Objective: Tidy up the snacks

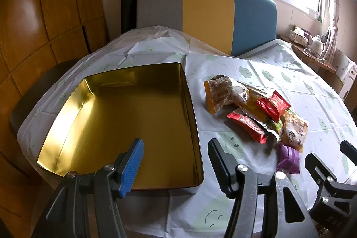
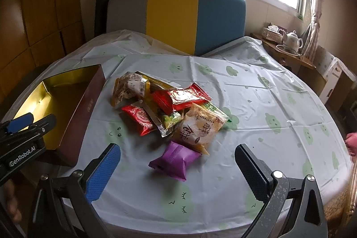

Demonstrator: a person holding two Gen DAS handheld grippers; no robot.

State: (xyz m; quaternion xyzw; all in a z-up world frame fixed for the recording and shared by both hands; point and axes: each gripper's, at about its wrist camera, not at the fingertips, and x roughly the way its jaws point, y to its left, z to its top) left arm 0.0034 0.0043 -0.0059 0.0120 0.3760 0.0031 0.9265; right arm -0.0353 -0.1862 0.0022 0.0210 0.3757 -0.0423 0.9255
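An open tin (image 1: pixel 191 117) with a gold inside and dark red outside (image 2: pixel 84 113) sits empty on the table's left. A pile of snack packets (image 1: pixel 256 110) lies to its right: red packets (image 2: pixel 180 97), an orange one (image 2: pixel 200 126) and a purple one (image 2: pixel 176 158) nearest me. My left gripper (image 1: pixel 176 167) is open and empty over the tin's near right corner. My right gripper (image 2: pixel 178 173) is open and empty, with the purple packet just ahead between its fingers.
A white tablecloth with green clouds (image 2: pixel 256 93) covers the table. A grey, yellow and blue chair back (image 1: pixel 207 15) stands behind it. A teapot (image 2: pixel 293 39) and tissue box sit on a side stand at the right.
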